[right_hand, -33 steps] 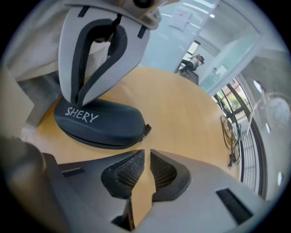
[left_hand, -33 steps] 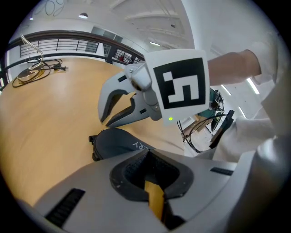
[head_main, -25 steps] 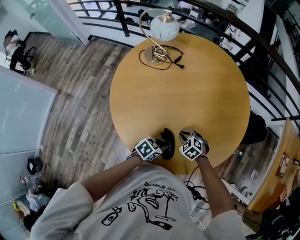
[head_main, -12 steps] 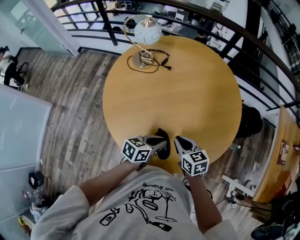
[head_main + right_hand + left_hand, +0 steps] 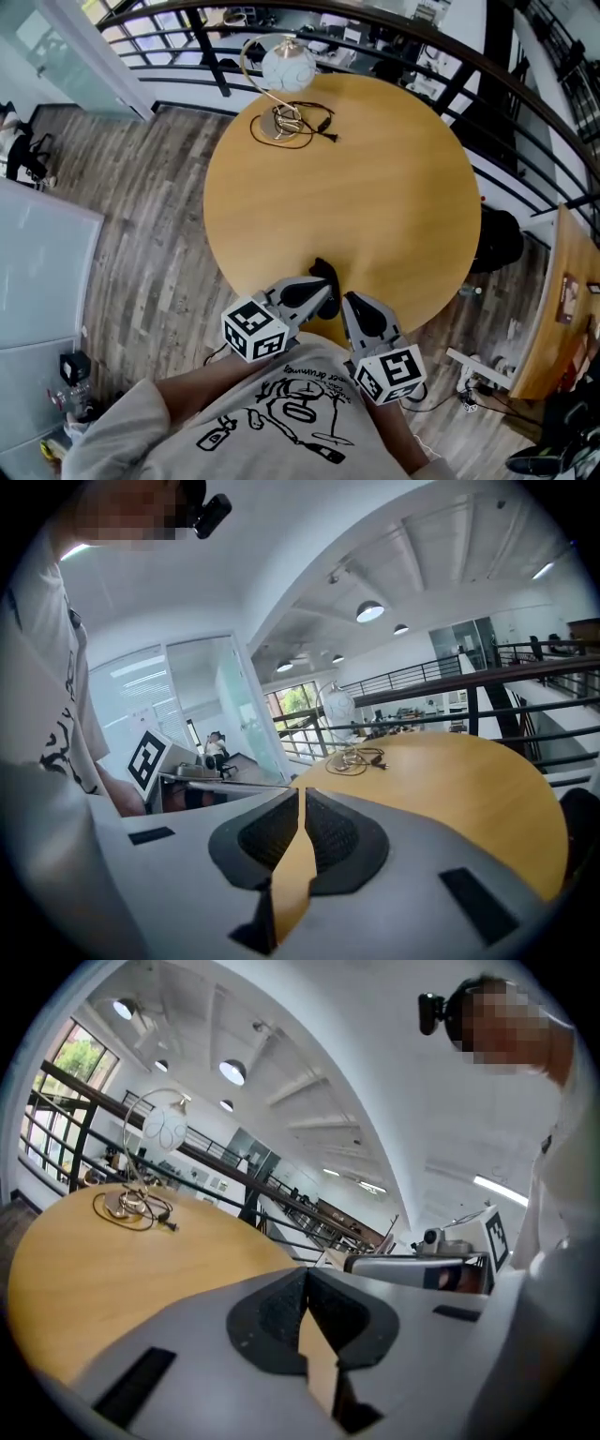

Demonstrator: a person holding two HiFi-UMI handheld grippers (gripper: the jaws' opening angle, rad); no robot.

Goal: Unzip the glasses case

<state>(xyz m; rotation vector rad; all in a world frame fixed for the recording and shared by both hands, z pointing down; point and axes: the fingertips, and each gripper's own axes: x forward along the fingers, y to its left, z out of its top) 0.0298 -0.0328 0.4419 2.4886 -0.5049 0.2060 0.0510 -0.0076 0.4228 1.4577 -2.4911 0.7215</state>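
The glasses case (image 5: 323, 272) is a small black thing lying near the near edge of the round wooden table (image 5: 375, 187). It shows only in the head view, and its near end is hidden behind my left gripper (image 5: 328, 298). My left gripper points at it from the near left, jaws closed with nothing between them, as in the left gripper view (image 5: 305, 1276). My right gripper (image 5: 349, 303) is just right of the case, drawn back over the table's edge. Its jaws also meet at the tips (image 5: 302, 797) and hold nothing.
A lamp with a white globe (image 5: 286, 67) and a coiled black cord (image 5: 305, 122) stand at the table's far side. A dark railing (image 5: 525, 122) curves round the back and right. Wood plank floor (image 5: 141, 216) lies to the left.
Both grippers have drawn back from over the case toward the person's body. The case lies where it was, now more exposed.
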